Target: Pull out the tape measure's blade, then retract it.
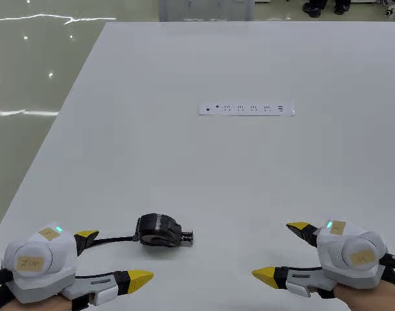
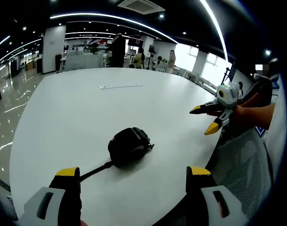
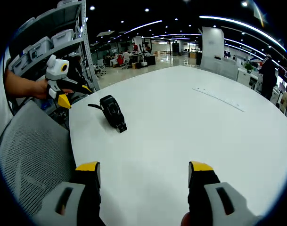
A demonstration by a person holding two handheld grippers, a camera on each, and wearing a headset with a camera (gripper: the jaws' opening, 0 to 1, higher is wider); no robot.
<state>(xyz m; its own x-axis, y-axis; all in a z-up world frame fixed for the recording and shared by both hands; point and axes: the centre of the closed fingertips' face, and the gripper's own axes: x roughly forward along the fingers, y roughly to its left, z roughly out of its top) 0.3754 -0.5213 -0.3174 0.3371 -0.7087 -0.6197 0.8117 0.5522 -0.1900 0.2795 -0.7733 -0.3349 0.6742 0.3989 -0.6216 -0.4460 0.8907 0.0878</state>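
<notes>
Head view: white table [image 1: 216,168], with the tape measure [image 1: 159,230] close to the near edge, abt 6–7 o'clock on the tabletop. Black case lies on its side, blade tip at the case mouth, mouth facing 3 o'clock. Its black strap [image 1: 113,240] trails off toward 9 o'clock. L gripper [image 1: 119,256] sits at 8 o'clock from the tape, jaws spread wide w/ nothing between them. Its upper yellow tip is just beside the strap's end; we can't tell whether they touch. It is apart from the case. R gripper [image 1: 277,250] is at 4 o'clock from the tape, well apart from it, jaws also wide and holding nothing. White power strip [image 1: 246,109] lies flat mid-table, 1 o'clock from the tape, well apart. In the L gripper view we have the tape straight ahead at 12 o'clock and the R gripper off at 2 o'clock, held in a hand. In the R gripper view the tape is at 11 o'clock, the L gripper at 10, and a grey mesh chair back [image 3: 25,146] at 8.
</notes>
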